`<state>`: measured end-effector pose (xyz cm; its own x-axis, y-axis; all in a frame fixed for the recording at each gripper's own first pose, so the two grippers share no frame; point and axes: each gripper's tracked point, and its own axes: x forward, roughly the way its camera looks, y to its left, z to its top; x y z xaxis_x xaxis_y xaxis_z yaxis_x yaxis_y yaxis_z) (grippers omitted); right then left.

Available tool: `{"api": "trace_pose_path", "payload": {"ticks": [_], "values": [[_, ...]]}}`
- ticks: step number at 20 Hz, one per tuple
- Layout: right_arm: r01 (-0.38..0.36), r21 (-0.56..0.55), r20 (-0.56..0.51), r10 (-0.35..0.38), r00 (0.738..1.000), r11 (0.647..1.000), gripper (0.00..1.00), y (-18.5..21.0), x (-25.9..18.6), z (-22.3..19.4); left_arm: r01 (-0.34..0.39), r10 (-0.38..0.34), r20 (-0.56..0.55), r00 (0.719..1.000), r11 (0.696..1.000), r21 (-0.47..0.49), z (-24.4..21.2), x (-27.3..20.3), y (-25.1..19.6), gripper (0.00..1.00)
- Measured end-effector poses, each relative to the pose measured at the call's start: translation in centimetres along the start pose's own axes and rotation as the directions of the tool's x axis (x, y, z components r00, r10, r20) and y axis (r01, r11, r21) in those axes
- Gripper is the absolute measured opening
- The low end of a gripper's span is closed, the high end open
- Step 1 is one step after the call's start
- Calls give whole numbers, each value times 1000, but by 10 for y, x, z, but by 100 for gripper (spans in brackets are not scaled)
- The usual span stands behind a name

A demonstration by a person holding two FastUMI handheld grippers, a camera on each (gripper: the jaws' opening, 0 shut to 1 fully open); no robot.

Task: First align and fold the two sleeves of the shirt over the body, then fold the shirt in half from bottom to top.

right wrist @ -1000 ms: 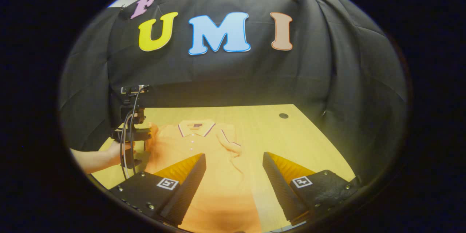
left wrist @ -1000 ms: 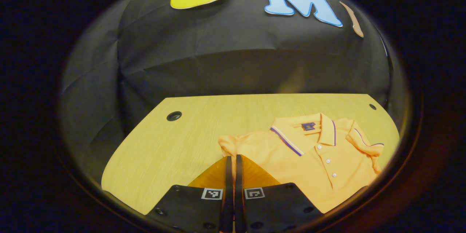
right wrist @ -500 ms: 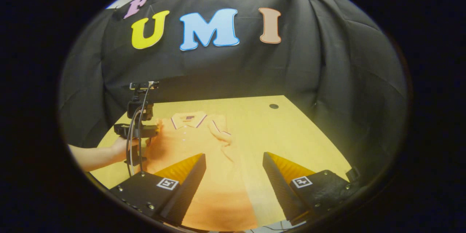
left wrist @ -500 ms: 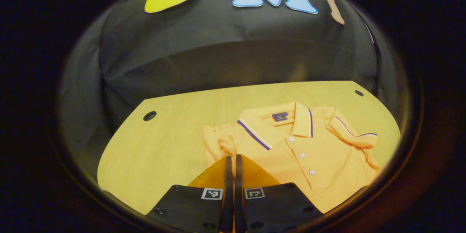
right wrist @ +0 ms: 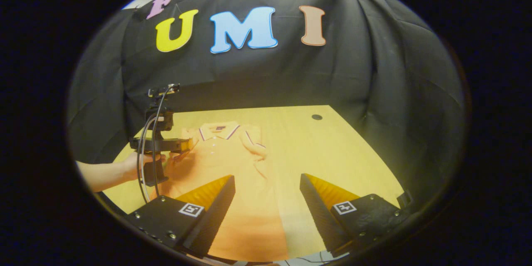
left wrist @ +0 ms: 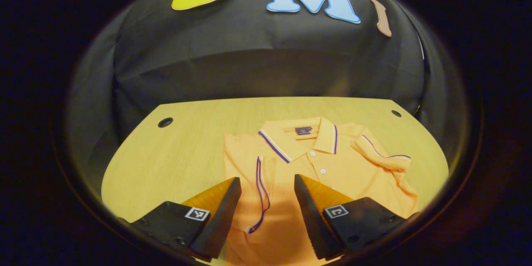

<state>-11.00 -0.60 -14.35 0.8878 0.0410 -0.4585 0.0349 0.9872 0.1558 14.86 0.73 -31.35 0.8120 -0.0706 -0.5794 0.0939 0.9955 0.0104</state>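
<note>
Judging from the loose sleeves (left wrist: 261, 183), both could slip when the hem is lifted; left gripper (left wrist: 266, 185) and right gripper (right wrist: 267, 183) are held wide apart, nothing gripped.

no readable text, shirt neck label (left wrist: 304, 130) illegible

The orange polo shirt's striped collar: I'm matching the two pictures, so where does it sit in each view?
Left gripper view: the orange polo shirt's striped collar lies just above centre, beyond the open tongs.
Right gripper view: the collar sits left of centre, far off.
Shared landmark: the wooden table's round dark hole.
</note>
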Motion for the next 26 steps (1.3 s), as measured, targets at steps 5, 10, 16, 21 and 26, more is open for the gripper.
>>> {"api": "trace_pose_path", "payload": {"ticks": [5, 10, 16, 21, 26], "values": [[-82, -71, -23, 80, 997, 994, 97, -1, 12, -23, -37, 37, 13, 999, 999, -7, -23, -74, 7, 97], [-162, -129, -118, 148, 982, 978, 97, -7, 16, -69, -43, 44, -48, 998, 999, 26, -90, -152, -1, 97], [-169, -118, -164, 149, 975, 978, 98, -8, 3, -101, 0, 0, -71, 997, 1000, -1, -142, -212, -19, 97], [-79, -45, -210, 68, 975, 996, 98, -15, -17, -139, 57, -55, -71, 996, 998, 25, -173, -257, -19, 97], [23, 50, -268, -8, 964, 998, 97, -17, -31, -174, 94, -85, -96, 992, 991, 94, -212, -290, 2, 96]]}}
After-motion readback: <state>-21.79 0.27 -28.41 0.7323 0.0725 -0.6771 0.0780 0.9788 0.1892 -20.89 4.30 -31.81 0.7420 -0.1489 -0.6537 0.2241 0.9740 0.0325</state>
